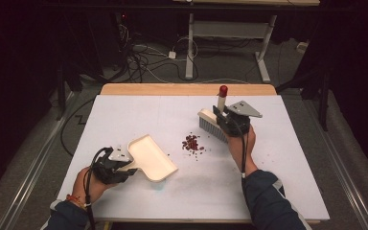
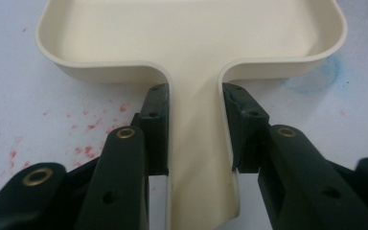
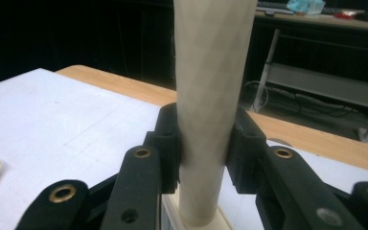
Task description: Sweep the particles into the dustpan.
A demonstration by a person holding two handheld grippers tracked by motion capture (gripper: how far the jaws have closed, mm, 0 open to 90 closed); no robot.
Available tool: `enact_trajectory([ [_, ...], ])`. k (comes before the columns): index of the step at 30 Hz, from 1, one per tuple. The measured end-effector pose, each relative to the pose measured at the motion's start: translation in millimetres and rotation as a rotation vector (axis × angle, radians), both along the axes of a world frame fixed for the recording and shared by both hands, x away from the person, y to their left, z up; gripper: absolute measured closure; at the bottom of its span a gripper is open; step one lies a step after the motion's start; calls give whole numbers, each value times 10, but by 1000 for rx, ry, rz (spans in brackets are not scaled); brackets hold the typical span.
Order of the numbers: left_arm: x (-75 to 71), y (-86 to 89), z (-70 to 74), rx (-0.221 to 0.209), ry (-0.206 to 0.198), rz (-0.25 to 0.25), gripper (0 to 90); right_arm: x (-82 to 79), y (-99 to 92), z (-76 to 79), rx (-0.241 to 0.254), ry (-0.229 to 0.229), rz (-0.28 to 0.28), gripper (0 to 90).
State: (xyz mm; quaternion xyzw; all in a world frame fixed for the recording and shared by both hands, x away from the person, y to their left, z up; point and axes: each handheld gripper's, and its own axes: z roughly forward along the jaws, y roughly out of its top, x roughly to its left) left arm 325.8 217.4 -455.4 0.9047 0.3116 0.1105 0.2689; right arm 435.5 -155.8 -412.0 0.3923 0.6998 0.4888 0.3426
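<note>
Cream dustpan [image 1: 152, 156], cream brush [image 1: 214, 125] – red-tipped handle, dark red beans [image 1: 192, 143], white table [image 1: 139, 112] – wooden edge.

I have the left gripper [image 2: 194, 139] clamped on the handle of the cream dustpan [image 2: 191, 33], one black jaw pressed to each side. The pan lies on the white table [image 2: 38, 110], which shows red specks [image 2: 93, 127] to its left.

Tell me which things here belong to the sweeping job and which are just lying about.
In use:
- dustpan, held by the left tool
- brush, held by the right tool
- red crumbs

Lying about:
- cables on the floor
- desk frame behind the table
</note>
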Motion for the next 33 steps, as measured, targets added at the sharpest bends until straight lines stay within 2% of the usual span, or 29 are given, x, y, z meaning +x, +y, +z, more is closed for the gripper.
enact_trajectory([
  [2,4,-32,-9,-4,2,-3,634,-53,130,-10,-37,-5,32,704],
  [5,15,-80,-11,-1,5,-8,634,-109,227,-24,-45,-3,55,703],
  [16,46,-190,-31,-13,12,-16,634,-232,364,-58,-29,4,123,697],
  [22,77,-343,-51,-5,14,-18,634,-298,436,-95,-35,-10,117,694],
  [30,77,-577,-31,9,11,-13,633,-387,467,-78,-20,4,138,695],
  [33,89,-650,-28,14,11,-14,634,-433,500,-84,-34,1,146,694],
])
